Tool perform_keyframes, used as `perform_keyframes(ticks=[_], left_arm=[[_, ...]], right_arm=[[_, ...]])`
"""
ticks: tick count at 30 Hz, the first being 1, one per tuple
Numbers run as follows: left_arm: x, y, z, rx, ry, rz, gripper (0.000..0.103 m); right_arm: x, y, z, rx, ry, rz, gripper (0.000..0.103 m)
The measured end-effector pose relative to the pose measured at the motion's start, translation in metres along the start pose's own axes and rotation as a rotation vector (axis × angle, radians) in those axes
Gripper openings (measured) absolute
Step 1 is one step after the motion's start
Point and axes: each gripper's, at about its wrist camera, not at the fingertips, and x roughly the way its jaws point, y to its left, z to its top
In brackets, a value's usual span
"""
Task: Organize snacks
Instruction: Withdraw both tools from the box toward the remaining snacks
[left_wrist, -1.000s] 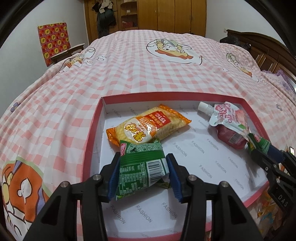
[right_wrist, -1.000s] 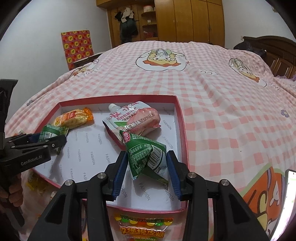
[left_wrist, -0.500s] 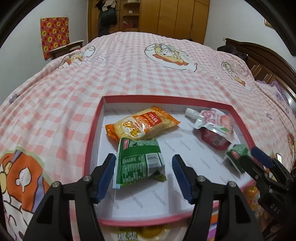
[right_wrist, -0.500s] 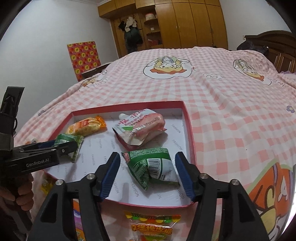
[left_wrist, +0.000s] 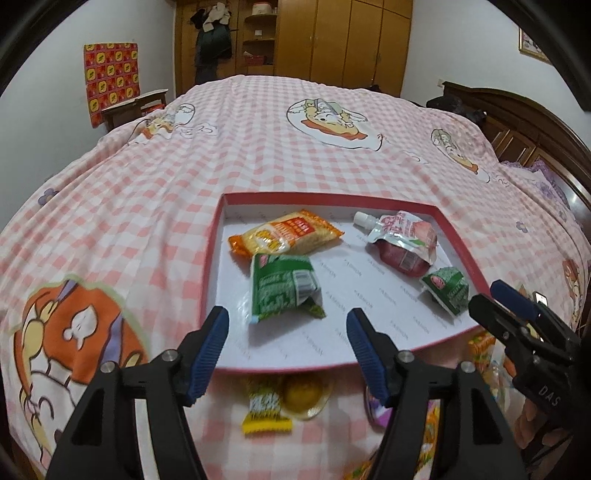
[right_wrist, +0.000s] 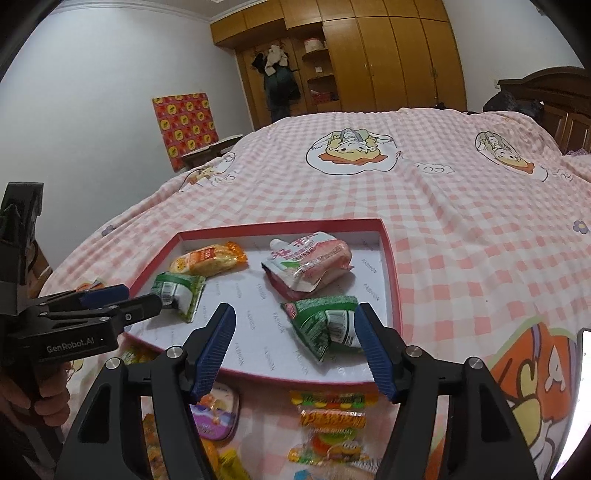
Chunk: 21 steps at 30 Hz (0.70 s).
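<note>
Both sets of jaws are standing apart with nothing between the pads — the left gripper (left_wrist: 287, 334) and the right gripper (right_wrist: 295, 334) have each just been opening, and each has let go of a crinkly green foil snack packet that was pinched a second ago. The left-hand green packet (left_wrist: 282, 293) is now lying flat on the white printed floor of the shallow red-rimmed cardboard tray (left_wrist: 212, 240), its top edge touching the orange-and-yellow plastic cracker packet (left_wrist: 284, 236) behind it. The right-hand green packet (right_wrist: 325, 326) is resting near the tray's right wall, just in front of the pink and silver spouted drink pouch (right_wrist: 308, 264). Both grippers are pulling back and lifting away from the tray, so more of the pink checked bedspread (left_wrist: 258, 147) in front of it is coming into view than before. That suggests two placements are finished at once and four snacks are sitting in the tray. Loose sweets are waiting outside the near rim — a yellow-wrapped candy (left_wrist: 266, 411), a gummy packet (right_wrist: 332, 424) and a purple tin (right_wrist: 214, 417) among them — so the next step is probably picking from that pile.
</note>
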Motion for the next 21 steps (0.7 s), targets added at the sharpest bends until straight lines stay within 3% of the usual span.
perform_keyframes(ticks=[15,18,21], left_arm=[[-0.016,0.016,-0.043,-0.039,0.028,0.034,0.070],[-0.010,0.017,-0.049,-0.033,0.044,0.042,0.064],[-0.005,0.019,-0.053,-0.036,0.053,0.053,0.052]], right_arm=[[-0.021,0.015,-0.021,0.022,0.045,0.031,0.068],[-0.024,0.019,-0.026,0.018,0.054,0.031,0.068],[-0.025,0.023,-0.031,0.013,0.066,0.035,0.068]])
